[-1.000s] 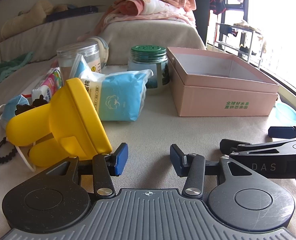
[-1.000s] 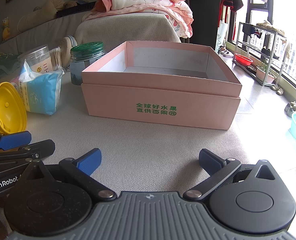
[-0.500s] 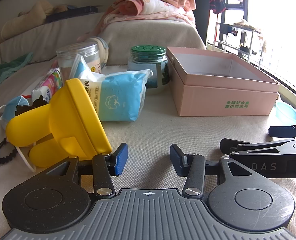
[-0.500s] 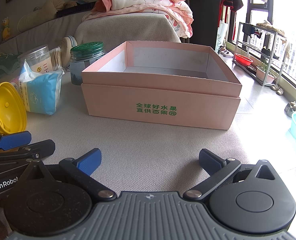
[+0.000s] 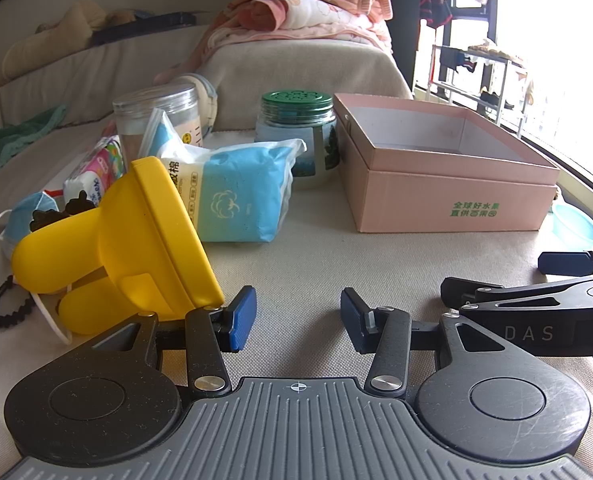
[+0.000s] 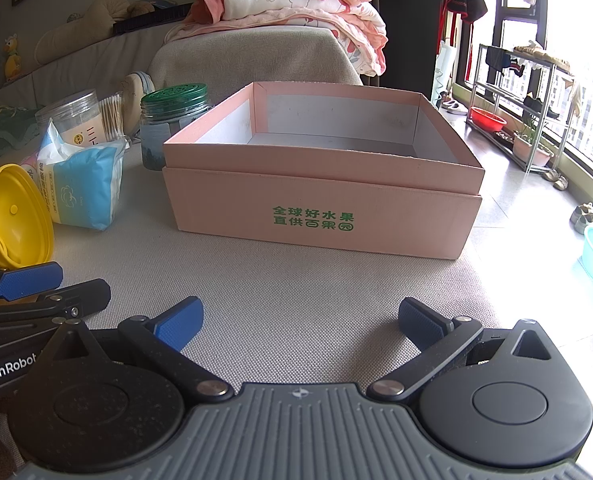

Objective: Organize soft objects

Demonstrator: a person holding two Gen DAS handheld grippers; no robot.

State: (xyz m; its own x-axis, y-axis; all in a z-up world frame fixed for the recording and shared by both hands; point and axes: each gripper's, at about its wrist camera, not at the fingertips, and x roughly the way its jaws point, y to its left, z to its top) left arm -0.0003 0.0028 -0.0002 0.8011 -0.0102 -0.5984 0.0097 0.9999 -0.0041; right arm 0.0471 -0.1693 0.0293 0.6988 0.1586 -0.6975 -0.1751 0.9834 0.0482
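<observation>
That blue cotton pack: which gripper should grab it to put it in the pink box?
Probably the left gripper: the blue cotton pack lies just ahead of its open fingers. The right gripper, also open, faces the pink box.

Bare cloth [image 6: 296, 288] up to pink box [image 6: 320, 216]; yellow toy [image 5: 136, 240] crowding left

Blue cotton pack [image 5: 236, 196] upright (box [image 6: 320, 200] empty)
</observation>
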